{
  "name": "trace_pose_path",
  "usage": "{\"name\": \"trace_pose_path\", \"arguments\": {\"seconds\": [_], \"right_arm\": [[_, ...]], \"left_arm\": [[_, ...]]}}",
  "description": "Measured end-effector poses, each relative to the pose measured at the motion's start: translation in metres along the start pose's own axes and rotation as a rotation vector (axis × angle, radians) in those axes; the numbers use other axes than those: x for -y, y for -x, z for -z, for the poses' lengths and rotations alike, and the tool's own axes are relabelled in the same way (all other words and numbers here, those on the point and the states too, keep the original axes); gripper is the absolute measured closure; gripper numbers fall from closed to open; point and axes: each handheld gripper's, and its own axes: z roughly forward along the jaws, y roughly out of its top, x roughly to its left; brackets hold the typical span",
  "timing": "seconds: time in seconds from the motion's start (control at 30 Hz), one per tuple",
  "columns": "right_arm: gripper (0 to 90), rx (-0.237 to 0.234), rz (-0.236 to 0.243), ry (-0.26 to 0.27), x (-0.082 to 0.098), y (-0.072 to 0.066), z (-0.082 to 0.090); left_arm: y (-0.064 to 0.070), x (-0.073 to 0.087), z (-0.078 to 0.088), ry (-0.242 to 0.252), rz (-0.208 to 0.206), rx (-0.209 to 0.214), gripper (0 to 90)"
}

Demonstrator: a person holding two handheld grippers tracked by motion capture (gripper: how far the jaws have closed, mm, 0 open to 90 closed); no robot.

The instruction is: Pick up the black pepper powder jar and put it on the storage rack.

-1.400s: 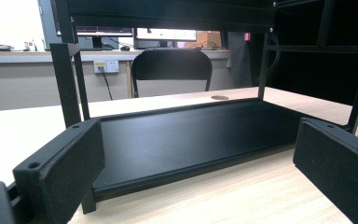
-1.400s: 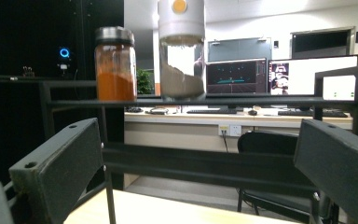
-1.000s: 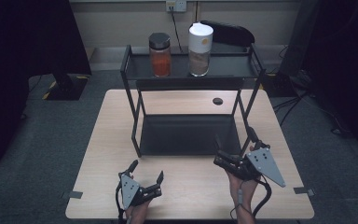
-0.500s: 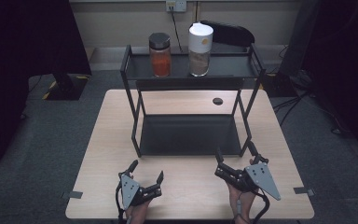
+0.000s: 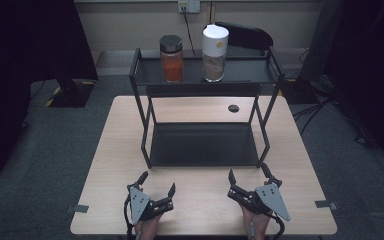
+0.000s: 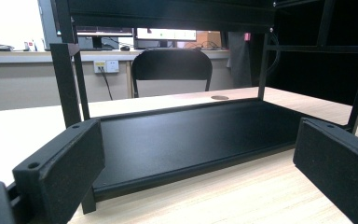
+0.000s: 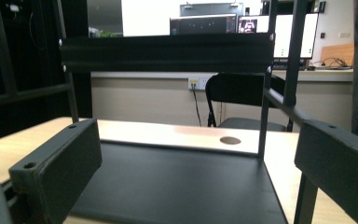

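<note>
- Step: start pose, nothing held. L gripper & R gripper low on bench, fingers wide apart, empty.
- Nearest things: black rack just ahead; orange jar & white-lid jar on its top shelf.
- Next, prob.: lift, reach up to a jar.
- Vs 1 s ago: R gripper pulled back toward person; L same.

The high view looks down and toward 12 o'clock over the pale wooden table. Both gripper views sit low at the near edge, close to the black two-tier metal rack, sharing its lower shelf.
</note>
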Motion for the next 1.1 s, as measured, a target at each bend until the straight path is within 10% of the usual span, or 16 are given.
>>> {"name": "trace_pose_path", "arguments": {"seconds": [1.1], "right_arm": [[0.0, 0.048, -0.015, -0.069, 0.036, -0.005, 0.008]], "left_arm": [[0.0, 0.0, 0.0, 0.0, 0.0, 0.0, 1.4]]}}
